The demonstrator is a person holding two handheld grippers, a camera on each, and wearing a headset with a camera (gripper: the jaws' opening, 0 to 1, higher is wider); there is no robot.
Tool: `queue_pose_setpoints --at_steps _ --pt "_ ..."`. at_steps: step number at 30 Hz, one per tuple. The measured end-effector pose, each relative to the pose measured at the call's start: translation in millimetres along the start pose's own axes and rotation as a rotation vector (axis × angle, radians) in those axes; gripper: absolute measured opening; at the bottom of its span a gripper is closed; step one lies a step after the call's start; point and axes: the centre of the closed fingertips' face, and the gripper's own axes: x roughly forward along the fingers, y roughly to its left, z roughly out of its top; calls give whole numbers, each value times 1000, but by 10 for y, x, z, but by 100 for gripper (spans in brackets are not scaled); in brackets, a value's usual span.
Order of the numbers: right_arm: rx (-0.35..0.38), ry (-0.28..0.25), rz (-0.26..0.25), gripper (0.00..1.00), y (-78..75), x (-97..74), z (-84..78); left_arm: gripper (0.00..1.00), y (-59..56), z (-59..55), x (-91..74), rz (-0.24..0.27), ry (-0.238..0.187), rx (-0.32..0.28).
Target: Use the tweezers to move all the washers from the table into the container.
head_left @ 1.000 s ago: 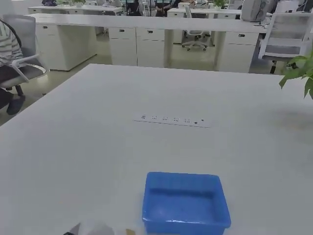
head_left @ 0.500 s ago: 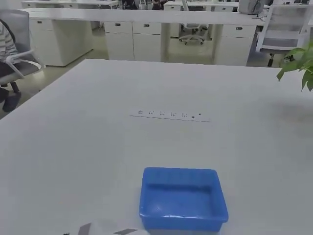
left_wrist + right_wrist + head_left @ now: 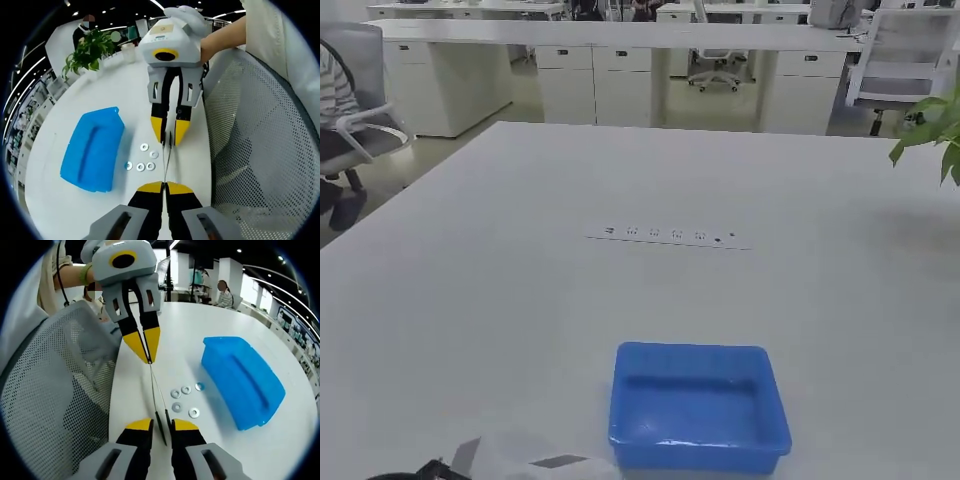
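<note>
Washers (image 3: 150,166): five lie flat on the table (image 3: 130,95) in a loose cluster.

Left gripper view: the cluster sits just left of the tweezers (image 3: 168,156), about midway along them. The container (image 3: 92,150) lies farther left, its long axis roughly parallel to the tweezers. The left gripper (image 3: 164,187) has its jaws pressed together on the near end of the tweezers. The right gripper (image 3: 169,134) enters from the top and pinches the far end.

Right gripper view: the washers (image 3: 193,413) lie just right of the tweezers (image 3: 156,390), with the container (image 3: 242,377) beyond them. The right gripper (image 3: 161,426) clamps the near end and the left gripper (image 3: 148,356) the far end. Neither gripper appears nearer to the cluster.

Head view: the container (image 3: 698,405) stands open side up on the table (image 3: 520,300).

The coming move likely requires swinging the tweezers sideways toward the cluster.
</note>
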Motion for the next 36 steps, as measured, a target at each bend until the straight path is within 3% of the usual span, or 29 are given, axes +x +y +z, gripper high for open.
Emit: queue_pose_setpoints --at_steps 9,17,27,36 --pt "-43 -12 12 9 37 10 71 0 -11 298 -232 2 -41 52" --pt "-78 -22 22 7 72 24 120 0 -45 519 -306 -12 -63 114" --pt "-78 -39 11 6 9 60 200 0 1 561 -328 -8 -54 139" --pt "-61 -77 -4 7 -90 94 297 0 123 621 -365 13 -34 164"
